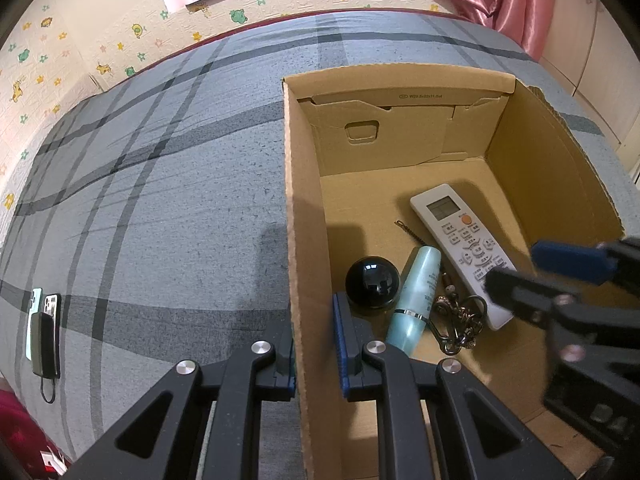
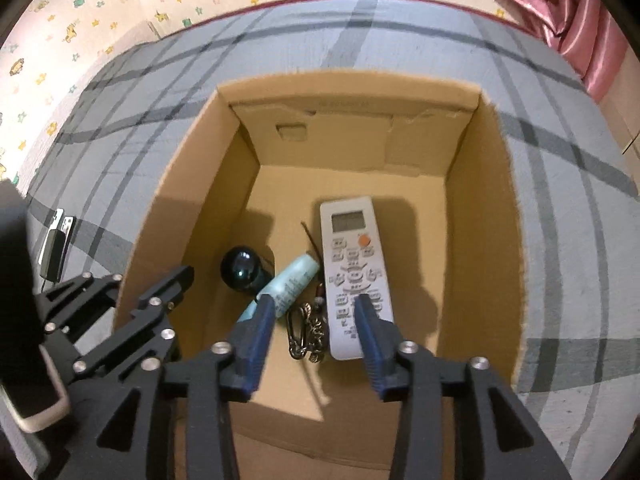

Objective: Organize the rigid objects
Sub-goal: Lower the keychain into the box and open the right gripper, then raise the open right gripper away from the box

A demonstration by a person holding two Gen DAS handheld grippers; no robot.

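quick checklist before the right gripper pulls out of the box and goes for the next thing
1. Right gripper let go: ok. Its jaws stand apart with nothing pinched between them.
2. Remote settled: ok. It lies flat, face up on the box floor.
3. Other contents resting: ok. The black ball, teal tube and keychain lie on the floor beside the remote.
4. Box steadied: ok. The left gripper is shut on the left wall of the cardboard box.
5. Way up clear: ok. Nothing hangs over the open top.
6. Next rigid thing to collect: cannot tell. Only phones lie on the bedspread.
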